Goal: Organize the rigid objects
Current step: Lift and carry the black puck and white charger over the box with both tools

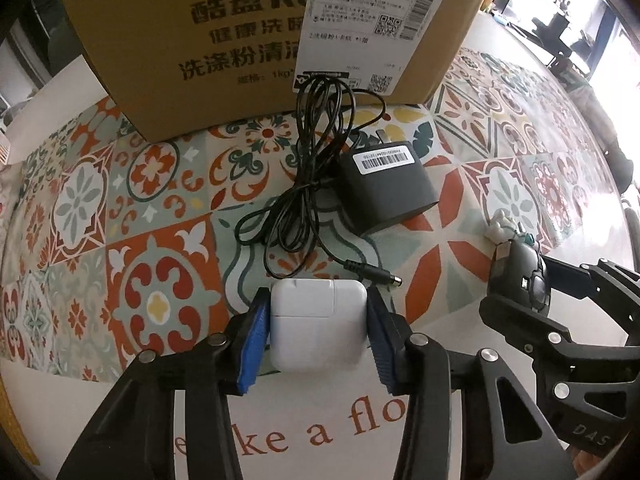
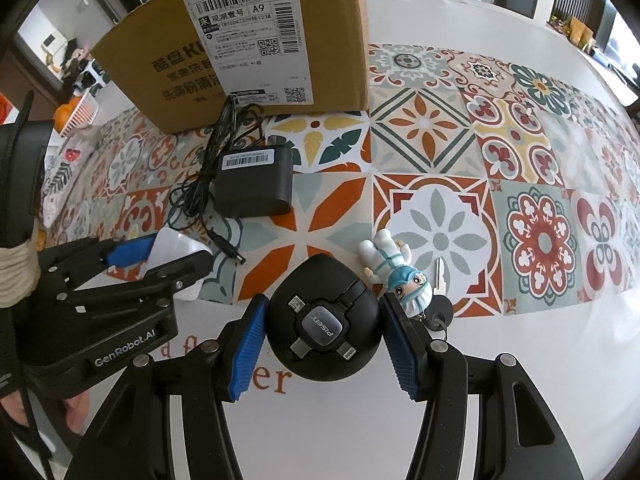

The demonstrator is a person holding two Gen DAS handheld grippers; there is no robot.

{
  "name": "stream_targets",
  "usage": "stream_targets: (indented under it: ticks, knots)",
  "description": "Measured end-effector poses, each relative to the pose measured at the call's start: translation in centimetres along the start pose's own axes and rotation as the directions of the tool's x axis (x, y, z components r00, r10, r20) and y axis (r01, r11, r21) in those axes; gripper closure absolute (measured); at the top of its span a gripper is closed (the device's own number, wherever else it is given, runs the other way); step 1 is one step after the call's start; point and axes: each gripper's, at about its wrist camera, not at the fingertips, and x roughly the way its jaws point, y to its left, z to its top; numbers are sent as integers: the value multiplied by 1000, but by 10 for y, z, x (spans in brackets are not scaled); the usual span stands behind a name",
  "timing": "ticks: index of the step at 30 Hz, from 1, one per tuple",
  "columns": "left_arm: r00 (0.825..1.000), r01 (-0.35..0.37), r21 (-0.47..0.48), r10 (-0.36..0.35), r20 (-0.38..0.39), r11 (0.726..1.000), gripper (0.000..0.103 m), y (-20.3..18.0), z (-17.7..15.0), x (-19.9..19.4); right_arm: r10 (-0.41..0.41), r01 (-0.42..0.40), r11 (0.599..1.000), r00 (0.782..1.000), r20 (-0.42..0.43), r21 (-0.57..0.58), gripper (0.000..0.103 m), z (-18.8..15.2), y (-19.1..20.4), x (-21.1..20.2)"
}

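Note:
My left gripper (image 1: 318,330) has its blue pads against both sides of a white charger cube (image 1: 318,326) resting on the table. My right gripper (image 2: 324,338) closes its blue pads around a round black Pisen cable hub (image 2: 324,322). The right gripper also shows at the right of the left wrist view (image 1: 520,280), and the left gripper at the left of the right wrist view (image 2: 160,256). A black power adapter (image 1: 384,186) with a tangled black cord (image 1: 316,160) lies ahead, between the grippers and a cardboard box (image 1: 200,40).
A small doll keychain in white suit and blue cap (image 2: 400,272) with a key (image 2: 440,276) lies just right of the hub. The patterned tablecloth (image 2: 540,200) covers the white table. The box (image 2: 248,48) stands at the back.

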Motion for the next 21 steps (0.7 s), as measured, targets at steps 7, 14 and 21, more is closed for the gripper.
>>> stream_targets:
  ticks: [7, 14, 21]
  knots:
    - [1000, -12, -9, 12, 20, 1000, 58, 3, -9, -6, 7, -7, 1000, 1000, 2, -4, 46, -1, 0, 0]
    - [998, -21, -60, 25, 61, 998, 58, 9, -20, -33, 20, -20, 1000, 1000, 21, -11, 46, -1, 4, -12]
    - [990, -53, -105, 67, 128, 993, 58, 14, -28, -74, 23, -20, 999, 997, 71, -38, 46, 5, 14, -37]
